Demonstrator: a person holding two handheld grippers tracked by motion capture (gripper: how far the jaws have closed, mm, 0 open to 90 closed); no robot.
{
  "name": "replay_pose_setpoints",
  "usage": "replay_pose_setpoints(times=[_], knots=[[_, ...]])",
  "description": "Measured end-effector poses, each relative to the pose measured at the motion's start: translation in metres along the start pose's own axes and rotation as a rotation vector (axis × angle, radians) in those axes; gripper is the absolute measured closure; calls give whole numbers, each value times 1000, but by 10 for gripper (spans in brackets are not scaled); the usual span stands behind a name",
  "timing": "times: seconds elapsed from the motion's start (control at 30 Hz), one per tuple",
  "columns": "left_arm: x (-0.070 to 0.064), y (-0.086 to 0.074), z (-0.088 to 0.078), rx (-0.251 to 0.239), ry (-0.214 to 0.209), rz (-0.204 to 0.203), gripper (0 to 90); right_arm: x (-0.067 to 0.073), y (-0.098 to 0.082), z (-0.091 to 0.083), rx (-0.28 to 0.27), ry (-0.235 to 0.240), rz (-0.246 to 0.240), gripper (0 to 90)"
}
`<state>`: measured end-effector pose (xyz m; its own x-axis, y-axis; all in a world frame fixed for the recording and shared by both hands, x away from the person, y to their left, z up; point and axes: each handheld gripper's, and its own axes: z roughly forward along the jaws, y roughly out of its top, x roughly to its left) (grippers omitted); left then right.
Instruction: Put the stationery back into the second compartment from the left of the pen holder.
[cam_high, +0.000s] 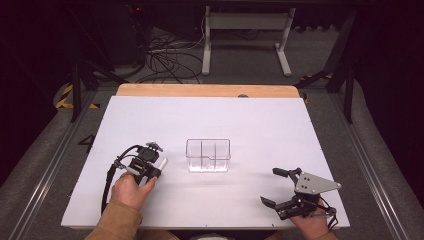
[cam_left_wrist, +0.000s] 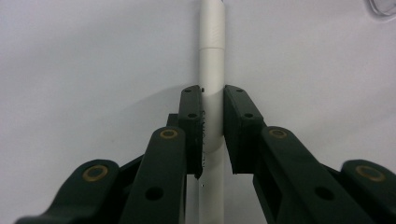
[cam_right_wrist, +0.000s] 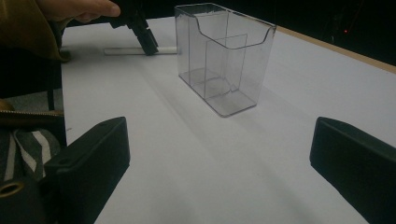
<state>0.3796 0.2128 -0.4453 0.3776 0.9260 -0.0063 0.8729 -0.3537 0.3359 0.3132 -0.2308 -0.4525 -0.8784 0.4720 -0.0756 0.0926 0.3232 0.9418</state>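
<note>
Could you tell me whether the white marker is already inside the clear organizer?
No, the white marker lies on the table, clamped by the left gripper, apart from the clear organizer.

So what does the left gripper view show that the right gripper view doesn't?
The left gripper view shows, close up, the left claw shut on the white pen, with the seam of its cap visible. The right gripper view shows the right claw open with nothing between its jaws, the clear divided organizer standing whole, and a sleeve. Both show the pen, the left claw and the white tabletop.

Bright white table (cam_high: 250, 120) under overhead light, dark surroundings, soft shadows, slightly grainy, blurred near foreground
</note>
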Motion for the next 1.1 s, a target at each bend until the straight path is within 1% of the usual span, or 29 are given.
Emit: replay_pose_setpoints(times=[0.1, 0.2, 0.3, 0.37, 0.43, 0.5, 0.53, 0.57, 0.6, 0.67, 0.73, 0.77, 0.8, 0.83, 0.87, 1.0, 1.07, 1.1], knots=[[0, 0, -4, -11, 17, 5, 785, 0, 0, 0, 1, -1, 1, 53], [-2, -1, -10, -32, 16, 14, 785, -1, 0, 0, 4, -3, 1, 53], [-3, -1, -16, -67, 7, 25, 785, -1, -1, 0, 8, -5, -1, 53], [-2, -1, -22, -86, 11, 36, 785, -1, -1, 0, 5, -4, 2, 53], [-2, -2, -28, -107, 15, 36, 785, -1, -1, 0, 5, -4, 1, 53], [-1, -2, -34, -131, 1, 41, 784, -1, -1, 0, 5, -3, 1, 53], [-1, -3, -37, -148, -6, 37, 785, -1, -1, 0, 6, -3, 1, 53], [-1, -3, -40, -161, -4, 47, 785, -1, -1, 0, 6, -2, 0, 53], [0, -3, -42, -178, -12, 47, 785, 0, -1, 0, 5, -2, 0, 53], [0, -4, -47, -209, -34, 59, 785, -1, -1, 0, 6, -2, 0, 53], [2, -4, -50, -232, -47, 76, 785, -1, -1, 0, 5, -2, 1, 53], [3, -4, -52, -238, -65, 79, 785, 0, -1, 0, 5, -2, 1, 53], [6, -4, -53, -250, -100, 83, 785, 0, -1, 0, 5, -2, 1, 53], [8, -4, -55, -269, -131, 78, 785, 0, -1, 0, 5, -2, 0, 53], [9, -5, -57, -282, -152, 76, 785, 0, -1, 0, 5, -2, 0, 53], [11, -6, -64, -354, -188, 93, 785, 0, -1, 1, 5, 0, 1, 53], [10, -7, -68, -387, -184, 102, 785, 0, -1, 1, 6, 0, 1, 53], [10, -7, -70, -408, -182, 120, 785, 0, -1, 1, 5, 0, 1, 53]])
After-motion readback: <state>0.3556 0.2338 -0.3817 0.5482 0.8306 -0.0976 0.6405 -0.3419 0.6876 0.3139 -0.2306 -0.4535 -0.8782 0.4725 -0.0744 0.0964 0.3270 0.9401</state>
